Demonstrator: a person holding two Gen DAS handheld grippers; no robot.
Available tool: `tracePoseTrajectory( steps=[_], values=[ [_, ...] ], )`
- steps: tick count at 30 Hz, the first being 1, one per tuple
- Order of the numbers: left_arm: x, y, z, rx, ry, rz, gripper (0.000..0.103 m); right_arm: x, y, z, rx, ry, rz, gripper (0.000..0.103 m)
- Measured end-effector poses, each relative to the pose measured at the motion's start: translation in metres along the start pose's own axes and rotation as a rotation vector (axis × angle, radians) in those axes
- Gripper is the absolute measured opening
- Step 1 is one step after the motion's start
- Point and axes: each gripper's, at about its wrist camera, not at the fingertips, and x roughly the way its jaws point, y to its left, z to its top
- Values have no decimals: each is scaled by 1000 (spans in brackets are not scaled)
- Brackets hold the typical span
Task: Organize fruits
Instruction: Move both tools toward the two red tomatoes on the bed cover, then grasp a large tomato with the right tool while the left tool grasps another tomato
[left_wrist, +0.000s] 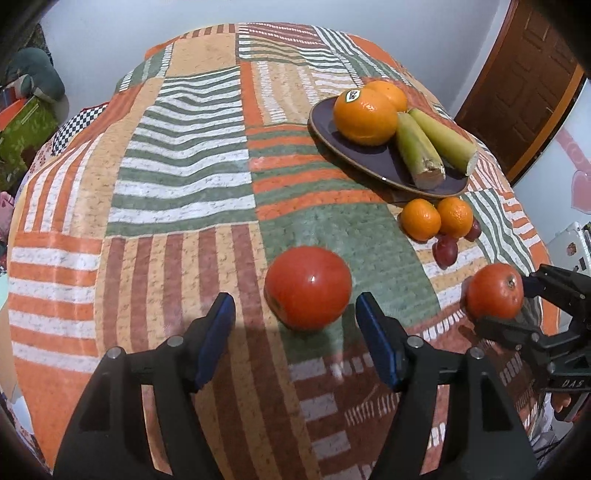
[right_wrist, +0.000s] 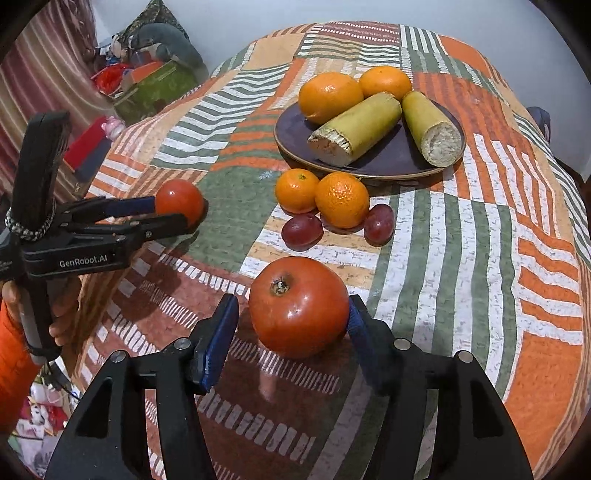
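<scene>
Hovering with both sets of jaws released, left gripper (left_wrist: 295, 325) and right gripper (right_wrist: 291, 328) each straddling a tomato (left_wrist: 307, 287) resting near the tablecloth's (left_wrist: 184, 184) front edge, needing gentle, centred closing.

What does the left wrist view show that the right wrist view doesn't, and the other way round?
Left wrist only: a sticker on the front orange, a wooden door, and the right gripper seen side-on around its tomato. Right wrist only: the left gripper from the side, the hand holding it, and that tomato's stem scar. Shared: the dark plate with two oranges and two green stalks, two mandarins, two grapes, both tomatoes, and the patchwork cloth.
</scene>
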Motion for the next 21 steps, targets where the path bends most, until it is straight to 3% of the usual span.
tracePoseTrajectory(
  steps=[9, 17, 21],
  values=[
    [11, -4, 7, 4, -5, -5, 61, 4, 0, 4, -29, -5, -24, 48],
    [17, -7, 8, 2, -4, 13, 48, 0, -5, 2, -1, -13, 8, 47],
    [16, -3, 7, -16, 3, -9, 47, -5, -9, 2, 4, -19, 20, 47]
  ],
)
